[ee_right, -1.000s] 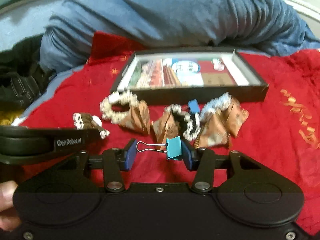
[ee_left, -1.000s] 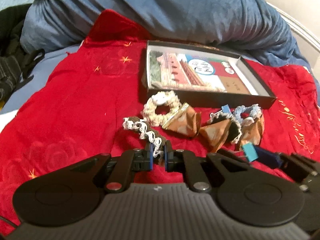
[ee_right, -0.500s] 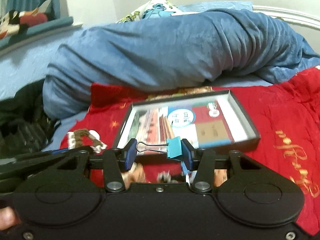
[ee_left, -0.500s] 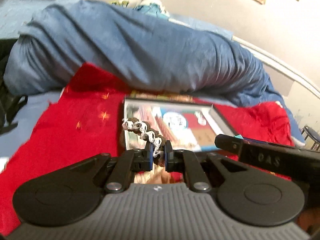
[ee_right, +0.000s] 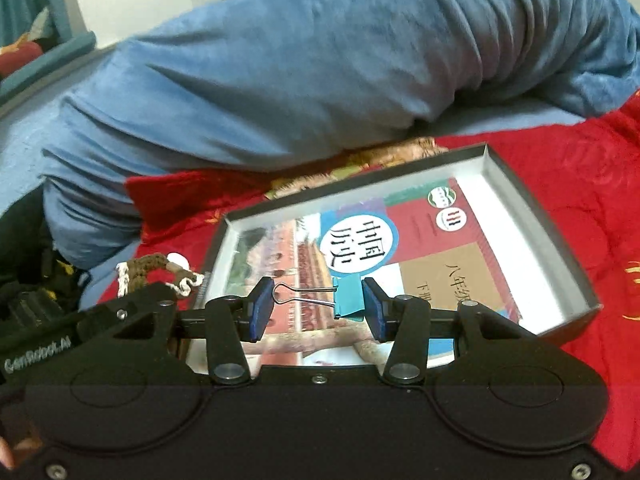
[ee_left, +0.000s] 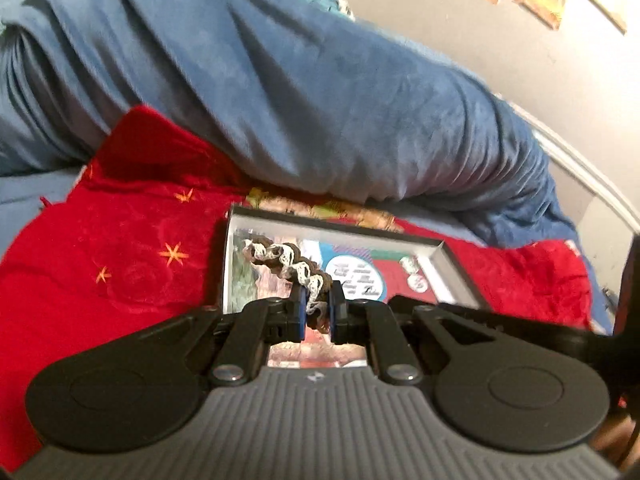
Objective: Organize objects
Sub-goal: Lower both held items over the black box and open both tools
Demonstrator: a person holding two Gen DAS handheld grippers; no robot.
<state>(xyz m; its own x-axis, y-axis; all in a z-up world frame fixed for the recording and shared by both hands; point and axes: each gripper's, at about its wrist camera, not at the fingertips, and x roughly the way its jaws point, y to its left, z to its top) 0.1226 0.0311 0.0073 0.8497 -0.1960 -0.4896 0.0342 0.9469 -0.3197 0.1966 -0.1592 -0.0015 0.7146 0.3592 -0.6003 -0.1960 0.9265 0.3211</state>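
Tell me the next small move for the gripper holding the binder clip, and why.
Probably lower the right gripper a little and open it, because the teal binder clip it grips already hangs over the open box, above the book inside.

The tray's near edge is hidden behind the right tool.

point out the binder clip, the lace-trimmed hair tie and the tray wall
binder clip (ee_right: 349,299): right wrist view, teal body.
lace-trimmed hair tie (ee_left: 289,260): left wrist view, middle of the band.
tray (ee_right: 540,216): right wrist view, right wall.
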